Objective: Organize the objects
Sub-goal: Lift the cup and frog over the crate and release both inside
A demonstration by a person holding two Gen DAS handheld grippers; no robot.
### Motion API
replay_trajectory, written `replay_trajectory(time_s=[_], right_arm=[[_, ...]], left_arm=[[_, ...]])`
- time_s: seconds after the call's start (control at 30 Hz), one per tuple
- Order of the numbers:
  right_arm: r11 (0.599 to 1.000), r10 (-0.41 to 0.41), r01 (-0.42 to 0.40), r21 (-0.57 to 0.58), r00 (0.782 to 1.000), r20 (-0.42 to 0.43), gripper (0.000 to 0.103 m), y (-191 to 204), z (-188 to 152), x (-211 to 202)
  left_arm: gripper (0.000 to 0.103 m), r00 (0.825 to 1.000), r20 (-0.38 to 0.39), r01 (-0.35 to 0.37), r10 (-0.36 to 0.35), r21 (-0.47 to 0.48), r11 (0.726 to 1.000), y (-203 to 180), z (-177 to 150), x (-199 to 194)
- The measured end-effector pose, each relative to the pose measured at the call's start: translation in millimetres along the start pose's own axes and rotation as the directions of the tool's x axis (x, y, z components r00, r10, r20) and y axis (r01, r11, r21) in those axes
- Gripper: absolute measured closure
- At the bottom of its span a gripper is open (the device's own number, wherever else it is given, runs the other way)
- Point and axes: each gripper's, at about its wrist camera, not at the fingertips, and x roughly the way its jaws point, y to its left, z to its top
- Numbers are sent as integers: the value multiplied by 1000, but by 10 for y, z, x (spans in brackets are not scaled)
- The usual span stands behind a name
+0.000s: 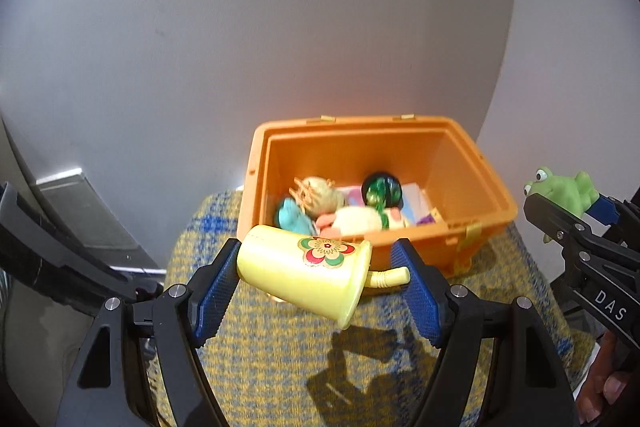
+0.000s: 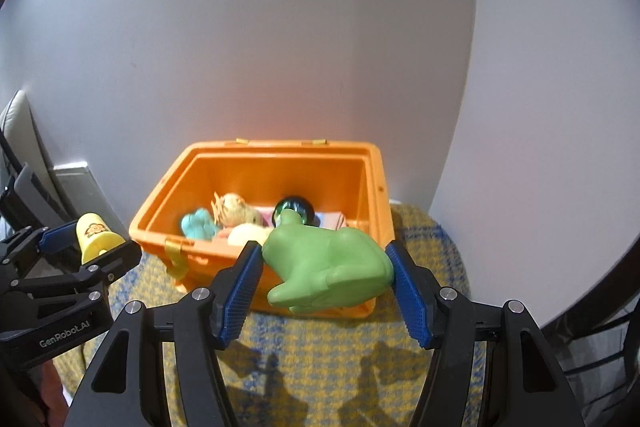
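- We hold the left hand-held gripper [image 1: 320,287] closed on a pale yellow plastic toy cup with a flower sticker and a short straw [image 1: 308,273]; the cup lies tilted on its side between the blue pads, base against the left pad and straw tip against the right, just in front of the bin's near wall
- We hold the right hand-held gripper [image 2: 326,281] closed on a green rubber frog toy [image 2: 326,267]; both blue pads press its flanks, and it hangs in front of the bin's near rim
- The open orange plastic storage bin [image 2: 372,187] stands on a yellow-and-blue woven cloth [image 2: 332,351] covering the surface; inside lie a teal soft toy [image 1: 292,217], a tan straw-haired toy [image 1: 320,193], a dark green glossy ball [image 1: 380,191], and a cream plush piece [image 1: 356,221]
- A plain grey wall [image 1: 240,47] rises behind the bin
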Motion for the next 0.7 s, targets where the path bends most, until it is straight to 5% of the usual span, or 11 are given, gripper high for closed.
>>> replay_trajectory(time_s=[0.7], right_arm=[[1000,1,-1,-6,1000,-12,40,-19,419,468]], left_arm=[[28,1000,-12,10,-10,-3,1000,144,493,563]])
